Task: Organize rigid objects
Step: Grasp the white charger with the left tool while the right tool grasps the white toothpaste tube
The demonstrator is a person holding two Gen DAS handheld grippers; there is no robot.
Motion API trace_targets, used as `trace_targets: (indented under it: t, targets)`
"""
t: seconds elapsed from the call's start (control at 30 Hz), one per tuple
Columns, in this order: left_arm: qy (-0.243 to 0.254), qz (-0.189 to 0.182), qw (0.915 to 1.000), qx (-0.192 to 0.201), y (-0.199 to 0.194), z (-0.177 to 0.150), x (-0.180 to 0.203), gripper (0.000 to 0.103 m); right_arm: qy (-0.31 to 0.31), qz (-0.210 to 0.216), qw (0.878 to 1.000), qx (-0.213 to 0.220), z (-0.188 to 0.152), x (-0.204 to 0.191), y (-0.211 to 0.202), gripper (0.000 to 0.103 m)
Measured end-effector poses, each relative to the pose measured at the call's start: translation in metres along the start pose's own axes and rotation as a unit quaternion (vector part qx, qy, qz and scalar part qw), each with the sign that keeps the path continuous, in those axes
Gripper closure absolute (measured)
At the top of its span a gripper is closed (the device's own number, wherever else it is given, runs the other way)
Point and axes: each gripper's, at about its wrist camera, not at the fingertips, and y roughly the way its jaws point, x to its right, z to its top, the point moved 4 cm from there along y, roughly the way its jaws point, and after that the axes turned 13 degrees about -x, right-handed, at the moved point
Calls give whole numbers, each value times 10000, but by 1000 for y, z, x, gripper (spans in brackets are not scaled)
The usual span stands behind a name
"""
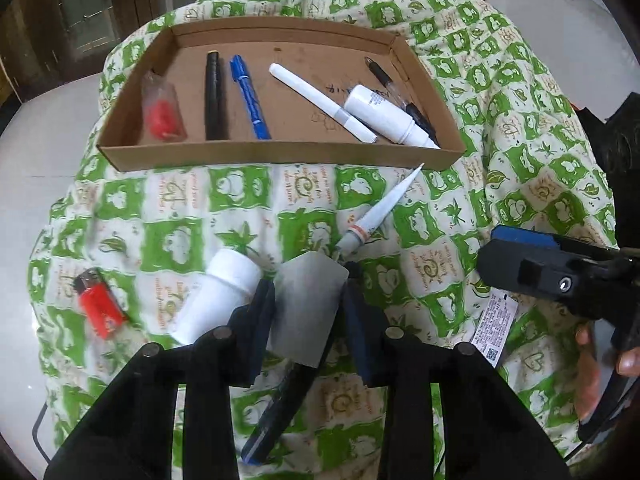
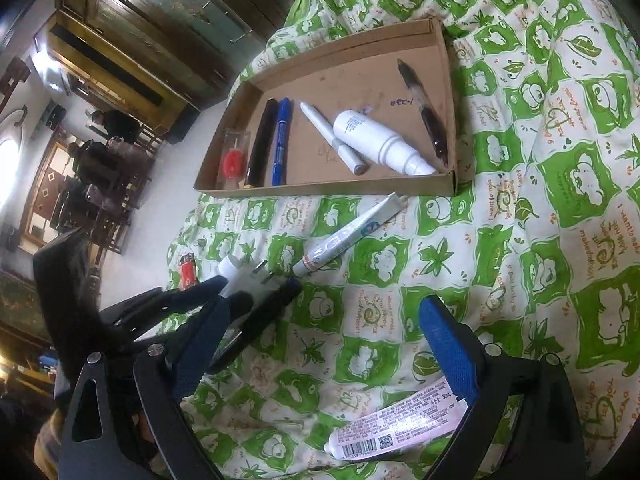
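the cardboard tray (image 1: 280, 156) lies well beyond the left gripper (image 1: 308, 308), whose jaws pinch a grey block (image 1: 308, 308): stiff, light, smooth, so grip its flat sides. the right gripper (image 2: 320, 344) gapes empty above a pink tube (image 2: 396, 432).

left gripper (image 1: 308, 312) pinching a grey rectangular block (image 1: 306, 308) between its blue pads, above a green-and-cream patterned cloth (image 1: 192, 216). white bottle (image 1: 218, 296) lying just left of the block, red lighter (image 1: 98, 306) further left. tapered white tube (image 1: 380, 212) beyond the block. cardboard tray (image 1: 276, 156) holds pens, a white bottle, a red item. right gripper (image 1: 532, 264) at the right edge.
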Motion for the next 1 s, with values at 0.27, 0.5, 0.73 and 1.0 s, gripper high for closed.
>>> trace_targets:
  t: [0.27,0.5,0.73,1.0]
  targets:
    - [172,224,9996,60,11,-4,11,60,142,-96,9997,-149,1,7,13,10]
    - [302,403,9987,123,11,-5,16,60,684,443,9965,-204,33,10,29,53]
    - [65,171,9998,-35,19,-11,7,46,1481,715,9851,-508,45,27,72,69]
    - [-445,-488,9978,-13,24,-12,-6,51,1453,952,9832,-556,34,31,59,90]
